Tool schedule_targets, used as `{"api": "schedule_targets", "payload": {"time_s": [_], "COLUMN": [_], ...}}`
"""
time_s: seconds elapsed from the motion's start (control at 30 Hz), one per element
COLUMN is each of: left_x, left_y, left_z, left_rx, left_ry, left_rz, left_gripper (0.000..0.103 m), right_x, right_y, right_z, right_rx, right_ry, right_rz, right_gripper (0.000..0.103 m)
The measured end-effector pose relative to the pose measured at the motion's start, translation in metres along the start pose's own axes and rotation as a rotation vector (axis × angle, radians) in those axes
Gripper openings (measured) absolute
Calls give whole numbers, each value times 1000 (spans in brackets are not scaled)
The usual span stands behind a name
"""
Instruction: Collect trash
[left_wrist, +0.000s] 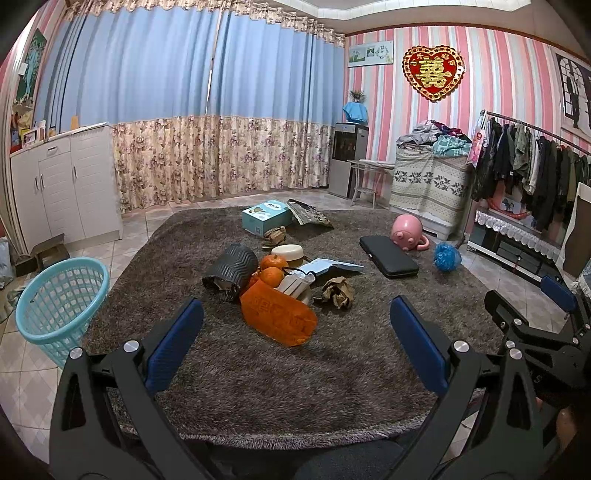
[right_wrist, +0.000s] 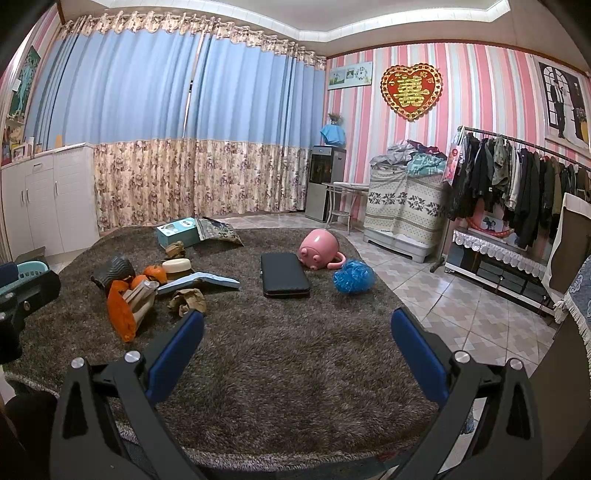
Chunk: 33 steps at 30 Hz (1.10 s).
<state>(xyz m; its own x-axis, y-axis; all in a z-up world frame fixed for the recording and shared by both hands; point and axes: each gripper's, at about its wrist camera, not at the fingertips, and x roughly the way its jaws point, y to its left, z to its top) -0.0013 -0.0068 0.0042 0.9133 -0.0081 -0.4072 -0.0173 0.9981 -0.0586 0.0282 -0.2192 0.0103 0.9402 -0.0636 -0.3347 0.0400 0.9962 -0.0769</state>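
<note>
A turquoise mesh basket stands on the tiles left of the brown rug. Mid-rug lies a pile: an orange wrapper, a crumpled brown paper ball, a black ribbed cup on its side, two oranges and white paper pieces. A second crumpled paper lies farther back. My left gripper is open and empty, just short of the wrapper. My right gripper is open and empty over bare rug, right of the paper ball and the wrapper.
A black case, a pink pig-faced pot, a blue mesh sponge, an open book, a teal box and a round cream tin lie on the rug. White cabinet on the left, clothes rack on the right.
</note>
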Motion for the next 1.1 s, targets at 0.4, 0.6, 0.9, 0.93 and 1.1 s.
{"api": "schedule_targets", "payload": {"time_s": [0.4, 0.6, 0.9, 0.93, 1.1], "left_x": [0, 0, 0, 0, 0], "left_y": [0, 0, 1, 0, 0], "left_z": [-1, -1, -1, -1, -1], "left_rx": [-2, -3, -4, -4, -3], "left_ry": [-1, -1, -1, -1, 0], "left_rz": [0, -1, -2, -1, 1], "left_gripper": [98, 98, 98, 98, 98], "right_x": [1, 0, 0, 1, 2], "right_y": [-3, -3, -3, -4, -5], "right_z": [-4, -4, -4, -4, -5], "right_rx": [1, 1, 0, 0, 3], "right_ry": [-1, 1, 1, 2, 4], "right_rz": [-3, -3, -4, -4, -4], "right_gripper": [99, 99, 99, 99, 99]}}
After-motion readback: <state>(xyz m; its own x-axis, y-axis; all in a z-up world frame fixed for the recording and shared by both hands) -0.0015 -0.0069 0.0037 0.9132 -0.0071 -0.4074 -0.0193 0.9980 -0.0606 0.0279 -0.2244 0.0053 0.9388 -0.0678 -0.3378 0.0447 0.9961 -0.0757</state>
